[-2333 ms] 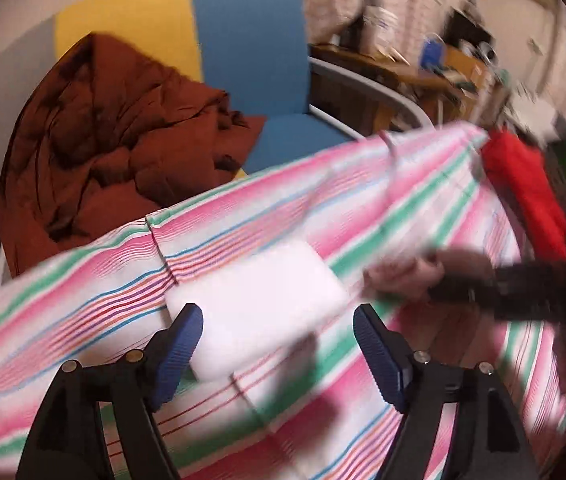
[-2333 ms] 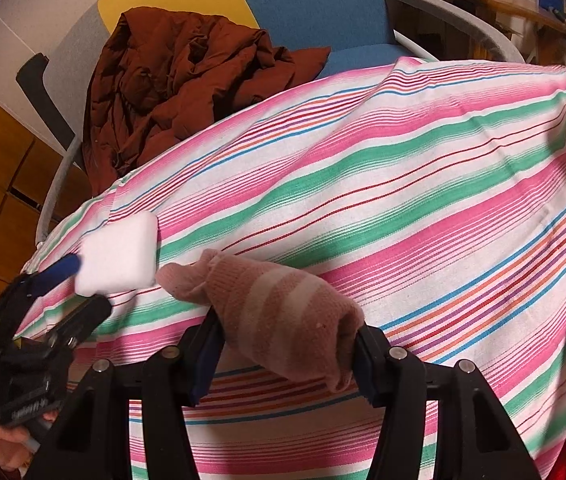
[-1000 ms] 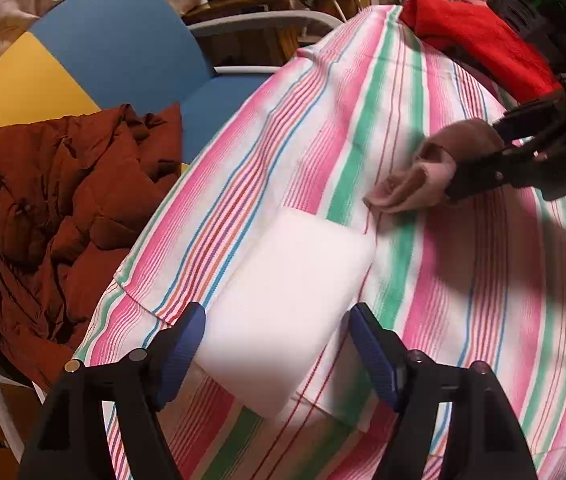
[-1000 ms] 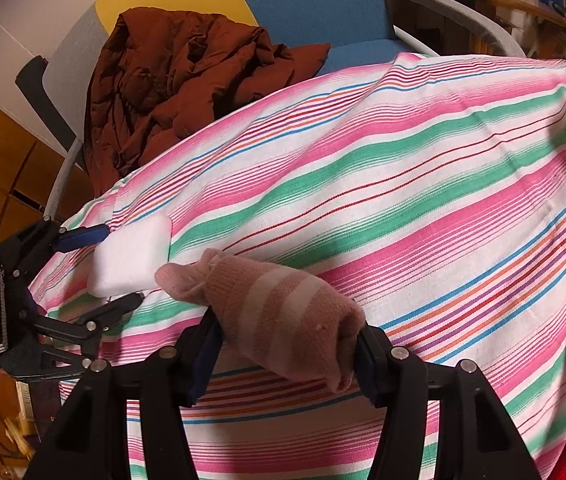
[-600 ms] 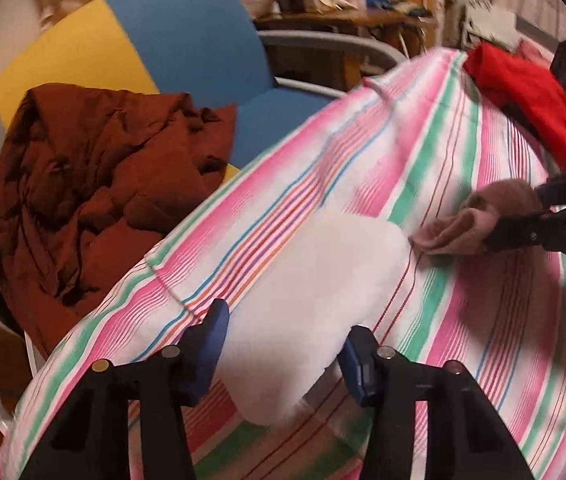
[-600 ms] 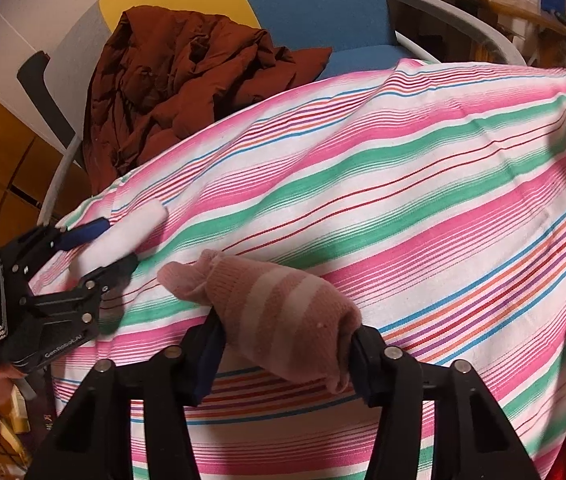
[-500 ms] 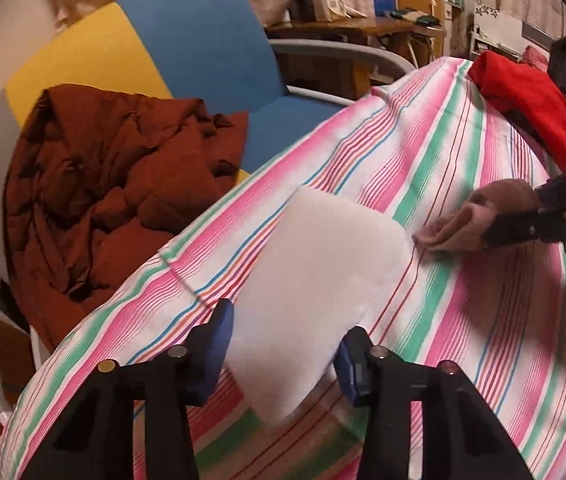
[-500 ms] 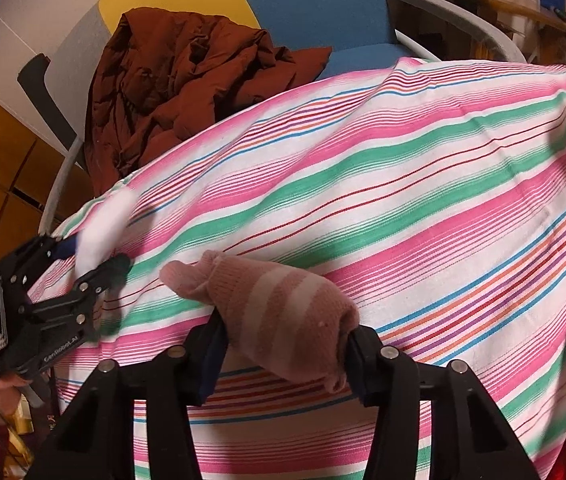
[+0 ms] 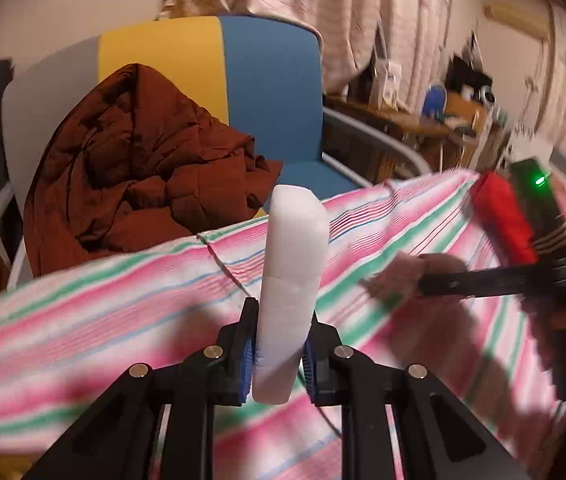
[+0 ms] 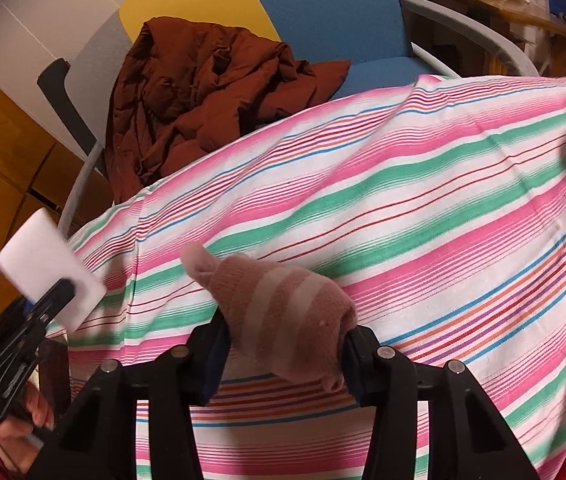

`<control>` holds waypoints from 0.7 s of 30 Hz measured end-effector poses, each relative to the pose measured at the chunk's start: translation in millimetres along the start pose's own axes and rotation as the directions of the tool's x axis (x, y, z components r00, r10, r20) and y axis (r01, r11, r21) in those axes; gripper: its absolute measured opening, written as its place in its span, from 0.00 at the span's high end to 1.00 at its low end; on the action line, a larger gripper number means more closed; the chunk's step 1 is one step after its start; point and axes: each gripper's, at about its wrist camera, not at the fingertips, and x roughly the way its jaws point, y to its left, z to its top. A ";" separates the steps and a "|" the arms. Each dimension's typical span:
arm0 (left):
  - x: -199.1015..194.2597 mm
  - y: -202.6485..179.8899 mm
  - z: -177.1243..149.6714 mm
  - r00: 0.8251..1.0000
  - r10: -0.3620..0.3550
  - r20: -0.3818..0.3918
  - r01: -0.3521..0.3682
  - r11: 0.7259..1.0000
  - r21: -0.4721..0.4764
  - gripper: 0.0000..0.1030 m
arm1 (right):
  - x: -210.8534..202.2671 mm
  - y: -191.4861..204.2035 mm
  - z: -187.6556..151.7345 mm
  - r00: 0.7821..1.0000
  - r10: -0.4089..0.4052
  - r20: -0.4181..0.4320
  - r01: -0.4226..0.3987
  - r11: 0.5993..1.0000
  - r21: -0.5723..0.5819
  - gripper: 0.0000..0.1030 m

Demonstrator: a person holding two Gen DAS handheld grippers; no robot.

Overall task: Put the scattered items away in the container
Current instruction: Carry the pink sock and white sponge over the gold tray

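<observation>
My left gripper [image 9: 277,356] is pinching the white sponge block [image 9: 293,272] between its blue pads, the block standing on edge and rising toward twelve o'clock in the left wrist view, clear of the striped cloth [image 9: 123,300] on the tabletop. In the right wrist view the same block [image 10: 49,262] shows at nine o'clock, beyond the cloth's edge, with the left gripper [image 10: 57,292] clamped on its lower corner.

My right gripper [image 10: 283,354] holds the pink striped sock [image 10: 279,308] crosswise between its pads, the toe pointing to ten o'clock and resting on the striped cloth [image 10: 403,220]. In the left wrist view that sock [image 9: 415,272] lies at three o'clock, blurred.

A brown jacket [image 10: 211,80] is heaped on the blue and yellow chair [image 10: 323,8] at twelve o'clock. Something red [image 9: 503,216] lies at two o'clock in the left wrist view; I cannot tell what it is.
</observation>
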 end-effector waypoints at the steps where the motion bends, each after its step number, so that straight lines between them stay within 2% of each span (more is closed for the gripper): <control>1: -2.2 0.7 -2.4 1.000 -0.006 0.005 0.006 1.000 -0.015 0.82 | 0.0 1.6 -0.4 1.000 0.003 0.002 -0.003 1.000 -0.007 0.53; 4: -15.6 1.0 -18.7 0.999 -0.028 0.026 0.030 0.996 -0.080 0.82 | -0.5 6.0 -1.9 1.000 0.013 0.009 -0.012 1.000 -0.029 0.53; 9: -34.8 3.6 -51.5 0.996 -0.073 0.046 0.081 0.976 -0.203 0.82 | 4.8 13.4 -5.0 1.000 0.026 -0.002 -0.026 0.998 -0.059 0.53; 17: -84.7 -29.5 -101.1 0.990 -0.086 0.114 0.106 0.977 -0.182 0.82 | 5.5 25.4 -8.7 1.000 0.016 0.013 -0.014 0.992 -0.125 0.53; 21: -106.1 -36.7 -128.2 0.985 -0.125 0.122 0.150 0.963 -0.222 0.82 | 3.5 35.2 -12.8 0.999 0.019 0.037 -0.012 0.984 -0.178 0.53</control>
